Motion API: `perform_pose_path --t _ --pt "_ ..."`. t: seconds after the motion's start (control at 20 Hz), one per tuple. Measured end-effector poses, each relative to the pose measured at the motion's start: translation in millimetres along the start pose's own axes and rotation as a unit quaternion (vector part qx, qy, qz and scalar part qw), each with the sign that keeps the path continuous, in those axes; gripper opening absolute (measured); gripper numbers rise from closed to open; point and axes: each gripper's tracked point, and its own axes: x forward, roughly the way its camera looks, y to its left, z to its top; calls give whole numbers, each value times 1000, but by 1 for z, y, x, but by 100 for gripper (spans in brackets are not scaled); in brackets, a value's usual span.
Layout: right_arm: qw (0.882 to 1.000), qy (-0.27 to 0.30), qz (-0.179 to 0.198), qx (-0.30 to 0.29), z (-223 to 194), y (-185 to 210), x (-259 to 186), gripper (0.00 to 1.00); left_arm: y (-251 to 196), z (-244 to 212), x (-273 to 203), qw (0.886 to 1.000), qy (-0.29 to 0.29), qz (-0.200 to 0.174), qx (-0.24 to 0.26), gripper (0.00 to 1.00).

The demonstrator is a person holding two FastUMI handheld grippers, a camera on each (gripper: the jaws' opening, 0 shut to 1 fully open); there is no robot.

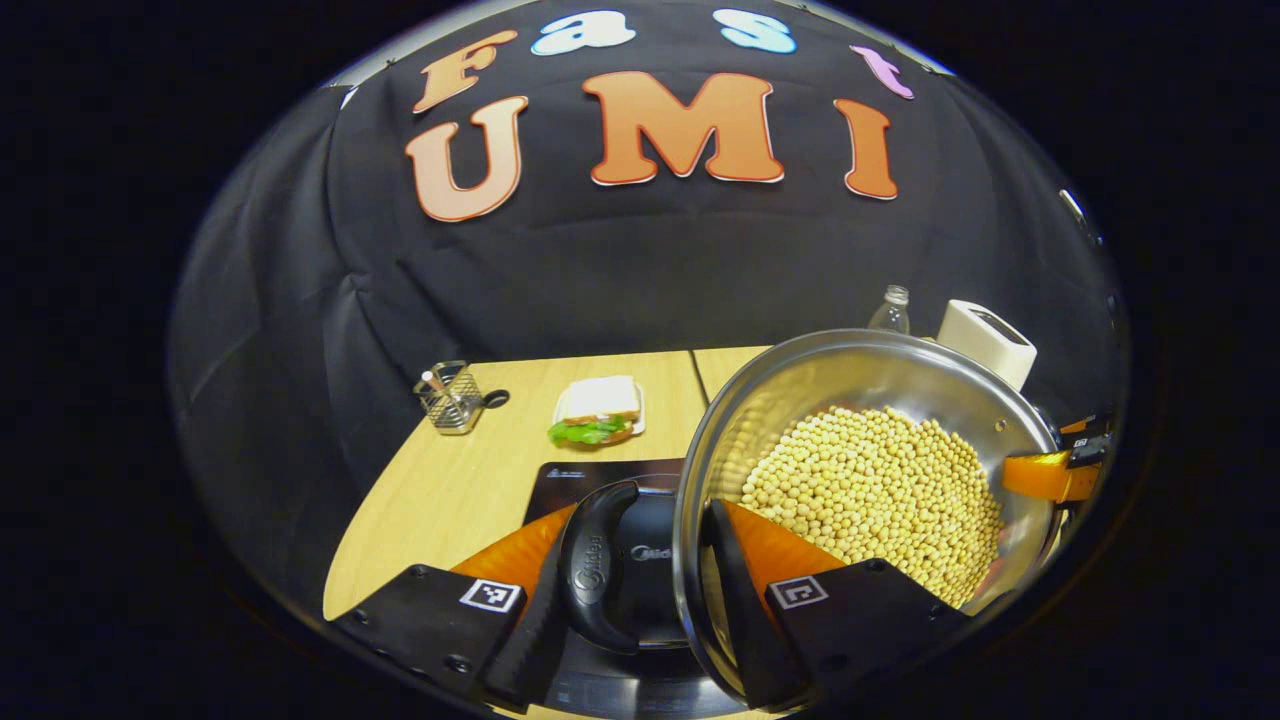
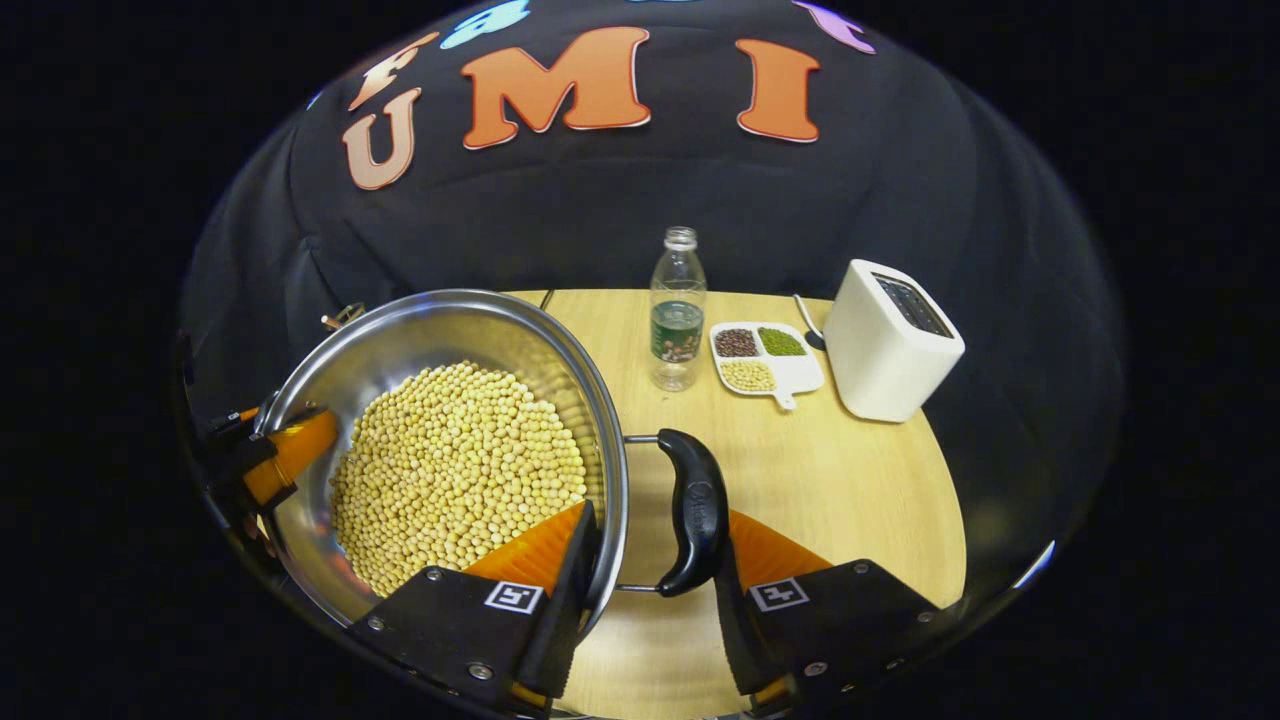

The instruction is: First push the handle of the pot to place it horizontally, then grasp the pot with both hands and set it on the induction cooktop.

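A steel pot full of soybeans is held between both grippers. In the left gripper view my left gripper is shut across the pot's black side handle and wall: one finger is outside the handle, the other inside the rim. The black induction cooktop lies right below that handle. In the right gripper view my right gripper clamps the opposite handle and the wall of the pot the same way. Each view shows the other gripper at the far rim, the right gripper and the left gripper.
On the wooden table stand a water bottle, a divided dish of beans and a white toaster. Behind the cooktop are a sandwich on a plate and a wire utensil basket.
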Motion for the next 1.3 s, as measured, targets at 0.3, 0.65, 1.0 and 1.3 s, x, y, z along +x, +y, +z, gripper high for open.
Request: perform_pose_path --t 0.3,0.65,1.0,1.3 --pt "999 6 34 -22 6 69 16 61 71 -11 -5 999 4 38 -11 76" --pt "998 18 46 -32 10 102 42 61 119 -24 19 998 14 57 -26 72" --pt "998 41 40 -31 4 126 70 61 125 -48 51 997 40 54 -38 76" --pt "997 52 38 -37 -2 137 83 60 126 -58 62 996 49 54 -44 73"
